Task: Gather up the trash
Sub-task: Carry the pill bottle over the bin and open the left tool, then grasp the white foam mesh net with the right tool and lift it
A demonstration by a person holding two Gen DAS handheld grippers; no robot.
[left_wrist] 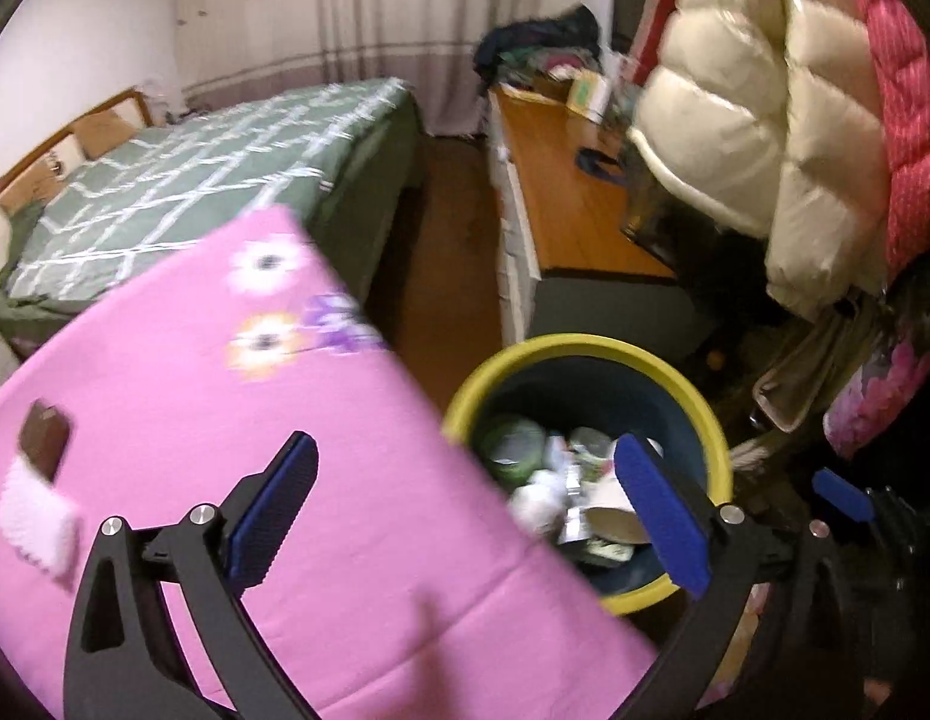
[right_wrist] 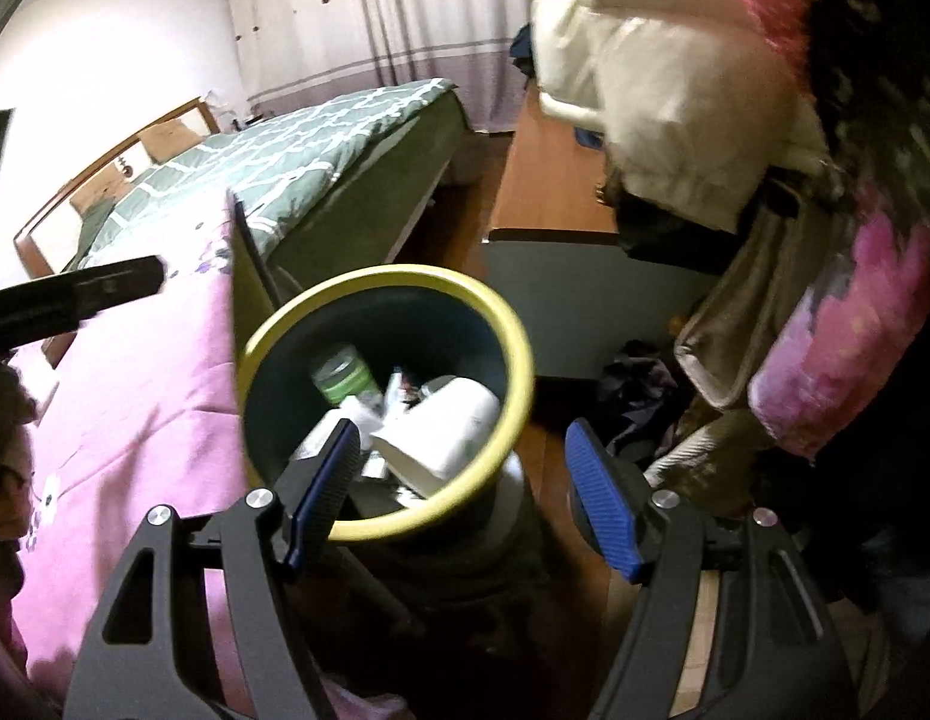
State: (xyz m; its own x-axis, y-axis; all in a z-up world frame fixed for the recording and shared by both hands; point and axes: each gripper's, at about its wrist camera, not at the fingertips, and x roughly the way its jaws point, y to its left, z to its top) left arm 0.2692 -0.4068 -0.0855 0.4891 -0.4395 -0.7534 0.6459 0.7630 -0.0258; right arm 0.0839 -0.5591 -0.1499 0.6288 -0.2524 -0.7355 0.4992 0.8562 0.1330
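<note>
A dark bin with a yellow rim stands beside a pink flowered surface. It holds several pieces of trash: a green-capped container, crumpled paper, and a white cup. On the pink surface lie a brown wrapper and a white crumpled tissue. My left gripper is open and empty, spanning the surface edge and the bin. My right gripper is open and empty above the bin's near rim.
A bed with a green patterned cover lies behind. A wooden-topped cabinet stands right of it. White and pink padded jackets hang at the right. Clothes lie on the floor.
</note>
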